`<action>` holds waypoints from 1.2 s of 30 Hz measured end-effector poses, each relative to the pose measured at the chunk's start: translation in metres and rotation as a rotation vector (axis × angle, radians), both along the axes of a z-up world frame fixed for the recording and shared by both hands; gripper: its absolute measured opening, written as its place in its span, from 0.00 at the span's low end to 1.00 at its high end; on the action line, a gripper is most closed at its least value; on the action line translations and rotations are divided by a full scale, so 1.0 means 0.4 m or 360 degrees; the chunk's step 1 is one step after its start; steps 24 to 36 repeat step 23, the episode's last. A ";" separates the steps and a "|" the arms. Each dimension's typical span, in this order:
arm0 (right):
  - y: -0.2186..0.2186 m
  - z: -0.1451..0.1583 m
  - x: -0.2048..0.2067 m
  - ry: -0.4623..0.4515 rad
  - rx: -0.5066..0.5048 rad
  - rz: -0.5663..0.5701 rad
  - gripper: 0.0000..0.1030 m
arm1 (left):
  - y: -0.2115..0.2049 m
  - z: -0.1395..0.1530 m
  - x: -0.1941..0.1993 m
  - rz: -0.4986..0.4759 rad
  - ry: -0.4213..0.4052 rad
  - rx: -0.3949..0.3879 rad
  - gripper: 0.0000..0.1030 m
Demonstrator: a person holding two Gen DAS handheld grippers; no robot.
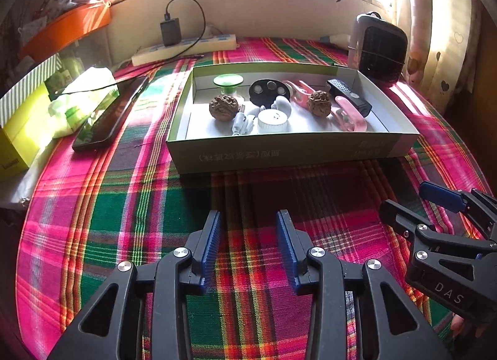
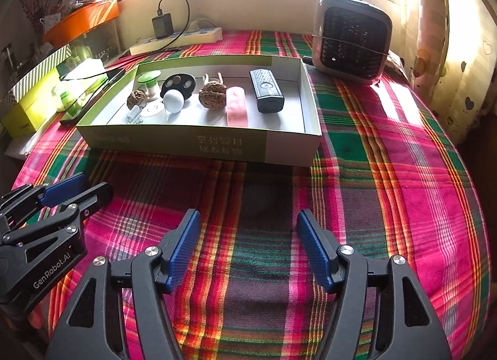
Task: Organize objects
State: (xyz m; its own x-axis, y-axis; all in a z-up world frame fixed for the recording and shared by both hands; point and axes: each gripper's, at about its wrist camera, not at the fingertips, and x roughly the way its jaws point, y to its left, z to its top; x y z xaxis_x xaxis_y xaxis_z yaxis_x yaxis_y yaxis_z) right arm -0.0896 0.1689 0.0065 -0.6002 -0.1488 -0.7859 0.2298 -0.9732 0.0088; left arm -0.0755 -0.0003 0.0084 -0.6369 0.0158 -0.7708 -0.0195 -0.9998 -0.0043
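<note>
Both grippers hang over bare plaid cloth, and everything worth grabbing sits ahead of them in the shallow green-and-white cardboard box [image 1: 292, 148]. The left gripper [image 1: 248, 248] has its blue ribbed pads spread with nothing but tablecloth between them; the right gripper [image 2: 245, 248] stands wider apart still, equally empty.

The relation that matters, I'd say: the box lies forward of both tools, its long side running across their line of reach, so each hand gets its own half. In the left view the brown wrinkled walnut [image 1: 224, 107] and the white ribbed round cap [image 1: 272, 121] sit close to straight ahead. In the right view the black rectangular remote-like device [image 2: 267, 90] and the pale pink flat bar [image 2: 237, 106] lie just left of dead ahead, both with long axes pointing away from the gripper, so the pads would close across their narrow width.

Either hand must clear the near box wall first.
</note>
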 end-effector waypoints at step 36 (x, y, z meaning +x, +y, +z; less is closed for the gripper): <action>0.000 0.000 0.000 -0.0001 -0.0001 -0.0001 0.65 | -0.002 -0.001 0.001 0.0000 0.0001 0.0000 0.34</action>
